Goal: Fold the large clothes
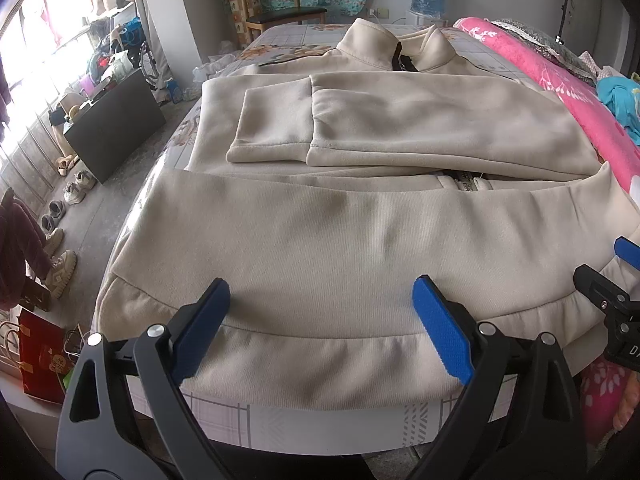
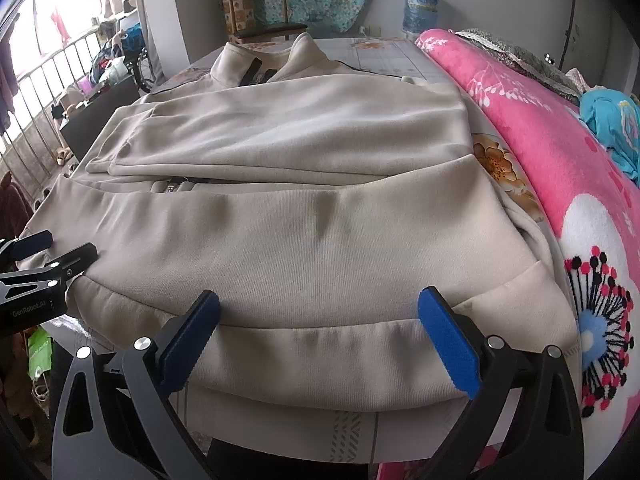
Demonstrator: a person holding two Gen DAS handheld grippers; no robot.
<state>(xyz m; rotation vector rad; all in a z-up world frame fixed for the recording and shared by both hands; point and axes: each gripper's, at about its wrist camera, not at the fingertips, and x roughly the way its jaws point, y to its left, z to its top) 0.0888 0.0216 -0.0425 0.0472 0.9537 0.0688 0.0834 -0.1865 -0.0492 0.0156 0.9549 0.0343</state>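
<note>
Bed (image 1: 280,420) | beige jacket (image 1: 340,240) hem between both hand-held grippers' open jaws, seemingly untouched

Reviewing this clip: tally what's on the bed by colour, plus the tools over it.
Beige jacket: 1
Pink blanket: 1
Turquoise cloth: 1
Tools, both open above the hem, left tool and right tool: 2
Total: 5

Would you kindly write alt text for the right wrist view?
A beige jacket lies on a bed, sleeves folded across its front, collar at the far end. The right tool is open over the near hem; a pink floral blanket lies to the right.
</note>
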